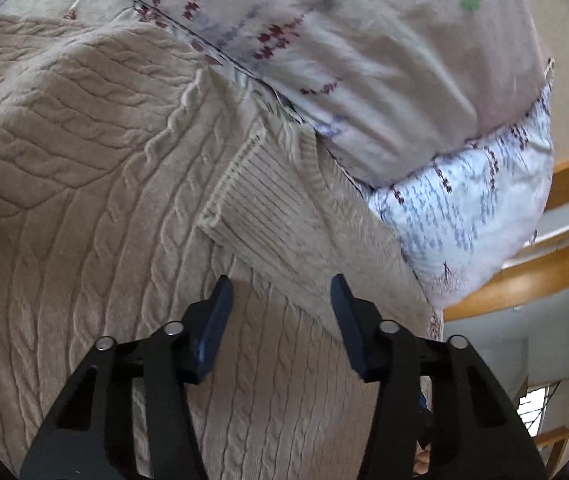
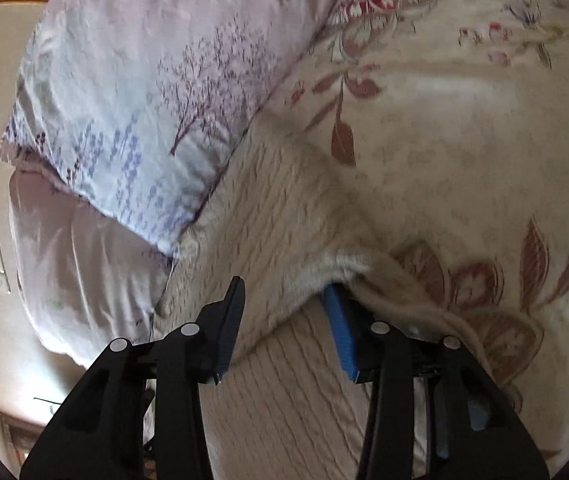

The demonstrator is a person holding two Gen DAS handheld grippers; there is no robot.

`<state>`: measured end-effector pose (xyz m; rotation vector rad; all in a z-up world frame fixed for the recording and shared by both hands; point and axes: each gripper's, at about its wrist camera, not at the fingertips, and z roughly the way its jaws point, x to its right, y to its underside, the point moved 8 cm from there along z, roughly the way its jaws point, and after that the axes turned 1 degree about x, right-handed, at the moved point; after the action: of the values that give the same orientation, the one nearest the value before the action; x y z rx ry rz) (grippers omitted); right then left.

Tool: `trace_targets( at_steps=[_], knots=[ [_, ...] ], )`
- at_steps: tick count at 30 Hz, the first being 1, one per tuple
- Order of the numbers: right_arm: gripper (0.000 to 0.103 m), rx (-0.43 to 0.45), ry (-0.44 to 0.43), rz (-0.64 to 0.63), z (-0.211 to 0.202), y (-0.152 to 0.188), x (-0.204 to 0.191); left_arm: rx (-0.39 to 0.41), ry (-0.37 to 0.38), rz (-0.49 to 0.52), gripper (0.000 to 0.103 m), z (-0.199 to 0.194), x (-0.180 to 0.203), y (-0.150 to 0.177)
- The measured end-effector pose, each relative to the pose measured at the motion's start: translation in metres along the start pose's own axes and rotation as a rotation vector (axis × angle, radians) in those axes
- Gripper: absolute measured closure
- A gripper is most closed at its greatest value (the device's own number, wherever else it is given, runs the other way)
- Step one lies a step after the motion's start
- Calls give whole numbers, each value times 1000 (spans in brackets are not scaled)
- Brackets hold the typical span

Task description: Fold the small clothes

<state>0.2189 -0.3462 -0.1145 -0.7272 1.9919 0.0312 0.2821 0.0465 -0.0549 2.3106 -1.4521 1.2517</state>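
1. Left wrist view: left gripper (image 1: 282,296), lower centre, jaws parted over the knit, pads pressing nothing; released.
2. Right wrist view: right gripper (image 2: 284,300), lower centre, jaws parted astride a raised fold; blue right pad tucked under the fold edge, no squeeze evident.
3. Sweater (image 1: 96,208): beige cable-knit, spread across the left and centre of the frame, on the bed. Judged soft, floppy, moderately heavy, stretchy, non-slippery.
4. Ribbed cuff (image 1: 260,204), centre: firmer edge, best hold; pinch through both layers.
5. Pillows (image 1: 384,80), upper right, overlap the sweater's edge; likely obstruction.
6. Floral bedsheet (image 2: 464,128), right.
7. Wooden bed frame (image 1: 524,284), right edge.
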Motion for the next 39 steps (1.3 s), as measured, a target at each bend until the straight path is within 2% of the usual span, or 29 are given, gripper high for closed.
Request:
trace_targets(
  at_steps=[1, 2, 4, 5, 6, 10, 13, 15, 16, 18, 19, 20, 21, 22, 23, 26, 30, 34, 39],
  knots=[
    [62, 14, 5, -6, 1, -3, 0, 6, -6, -7, 60, 2, -1, -2],
    [74, 20, 9, -15, 2, -5, 0, 13, -10, -12, 66, 3, -2, -5],
    [91, 32, 2, -37, 2, -6, 0, 25, -19, -32, 85, 7, -8, -9],
    [94, 41, -7, -41, 1, -7, 1, 27, -21, -39, 90, 8, -10, -10],
    [95, 57, -17, -45, -3, -8, 1, 31, -12, -49, 95, 9, -13, -11],
    [96, 96, -18, -55, -12, -10, 6, 67, -2, -45, 96, -1, -16, -9],
    [96, 88, 35, -57, -6, -6, 15, 64, -28, -38, 96, 0, -20, -5],
    [96, 75, 62, -72, -3, -2, 17, 58, -17, -30, 95, 0, -22, -5],
    [95, 75, 78, -88, -6, -1, 15, 43, -19, -10, 95, -2, -20, -4],
    [82, 63, 89, -100, -12, 1, 12, 44, -22, 20, 91, -13, -18, 0],
    [71, 59, 82, -103, -14, 2, 11, 51, -9, 48, 79, -23, -17, 2],
    [59, 53, 73, -116, -19, 4, 8, 58, 5, 72, 73, -35, -17, 4],
    [53, 53, 71, -130, -23, 6, 5, 72, 14, 85, 62, -47, -20, 5],
    [46, 59, 68, -144, -26, 7, 3, 96, 15, 90, 57, -65, -27, 6],
    [43, 69, 63, -174, -32, 10, -1, 118, 14, 85, 53, -81, -36, 5],
    [43, 78, 49, -244, -39, 17, -14, 196, -17, 27, 52, -127, -71, -4],
    [43, 41, 2, -303, -36, 34, -32, 303, -129, -132, 52, -178, -139, -28],
    [43, -35, -54, -337, -27, 56, -49, 333, -134, -266, 60, -191, -178, -41],
    [43, -62, -66, -400, -24, 72, -62, 363, -123, -356, 67, -194, -204, -54]
  ],
)
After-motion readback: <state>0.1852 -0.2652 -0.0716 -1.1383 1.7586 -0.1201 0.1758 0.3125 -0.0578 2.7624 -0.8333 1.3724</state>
